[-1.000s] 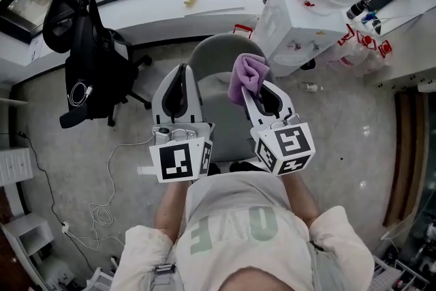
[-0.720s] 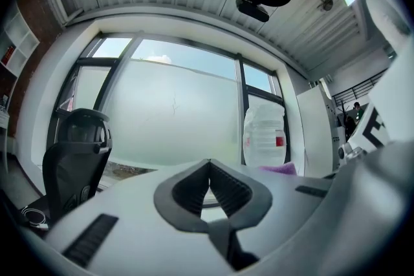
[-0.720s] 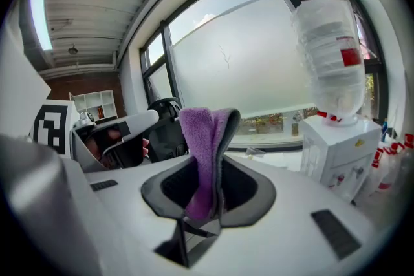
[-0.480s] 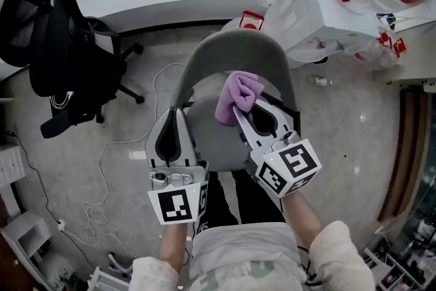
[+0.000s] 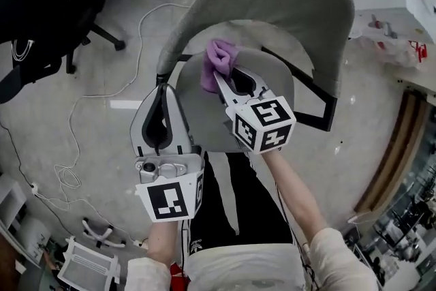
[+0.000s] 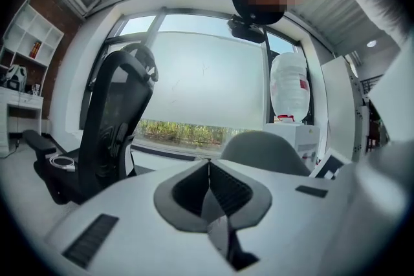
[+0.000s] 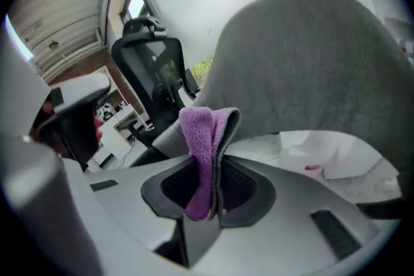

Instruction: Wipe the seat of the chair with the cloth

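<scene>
The right gripper (image 5: 223, 80), clamped on the cloth (image 5: 218, 58), has come down over the seat (image 5: 204, 116) (left gripper (image 5: 162, 86) pressed together, empty), so wiping can start.

Grey speckled floor (image 5: 75, 112) under left gripper (image 5: 163, 83); black office chair (image 5: 34, 10) to its left; wide bright window (image 6: 200, 87) ahead, white shelves (image 6: 26, 42) far left.
</scene>
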